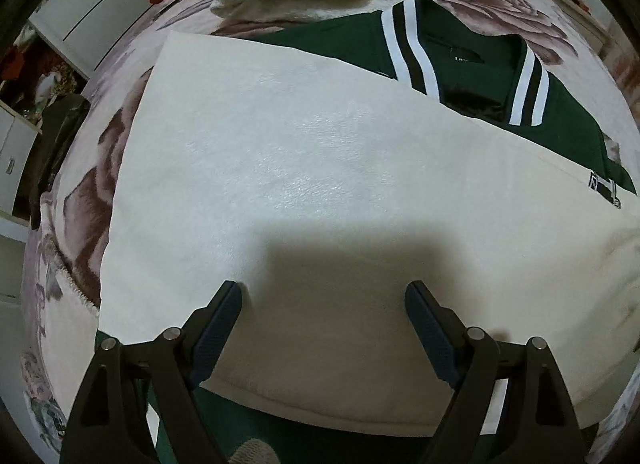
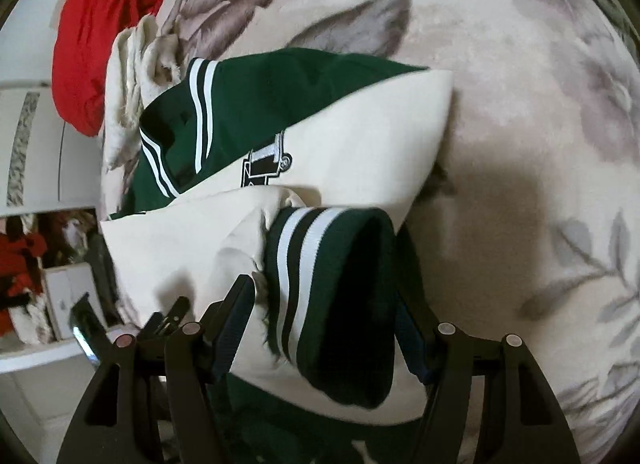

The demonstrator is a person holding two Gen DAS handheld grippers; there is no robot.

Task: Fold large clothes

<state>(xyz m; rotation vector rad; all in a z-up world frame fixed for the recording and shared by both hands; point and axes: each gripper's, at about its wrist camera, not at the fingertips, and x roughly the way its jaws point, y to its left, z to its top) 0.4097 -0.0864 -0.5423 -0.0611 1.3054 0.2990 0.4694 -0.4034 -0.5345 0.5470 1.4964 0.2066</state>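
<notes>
Holding the striped cuff [image 2: 320, 296] between my right gripper [image 2: 326, 312] jaws, which sit partly closed around it, I should lay that sleeve flat across the jacket [image 1: 304, 168] on the bed [image 2: 520, 104]. My left gripper [image 1: 323, 318] hovers wide open and empty over the cream sleeve, ready to smooth it.

You see a green-and-cream cloth varsity jacket [image 1: 304, 168] whose cream sleeve looks faintly glossy, ribbed knit striped cuff [image 2: 320, 284], plush matt floral blanket [image 2: 520, 104], and matt black plastic tongs [image 1: 324, 300] with textured pads [image 1: 430, 328].
</notes>
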